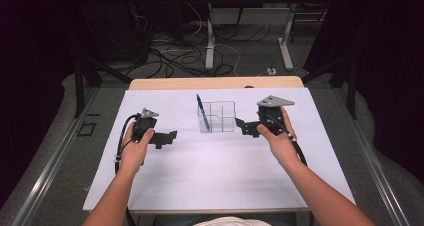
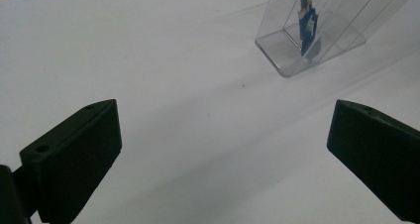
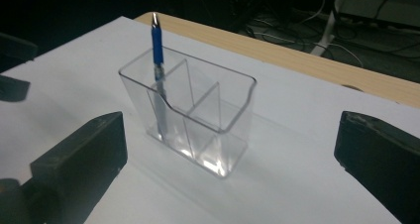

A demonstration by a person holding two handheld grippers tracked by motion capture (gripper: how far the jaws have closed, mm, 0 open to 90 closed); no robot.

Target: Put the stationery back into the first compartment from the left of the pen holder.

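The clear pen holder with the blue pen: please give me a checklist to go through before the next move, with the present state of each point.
1. Left gripper open: ok, its jaws stand wide apart with nothing between them.
2. Right gripper open: ok, jaws wide apart, nothing held.
3. Clear pen holder upright on the white table cover: ok.
4. Blue pen inside the holder: ok, it leans in an end compartment, its top above the rim.
5. Both grippers apart from the holder: ok, one on each side, neither touching it.
6. Other compartments free: ok in the right gripper view; no other pen in them.
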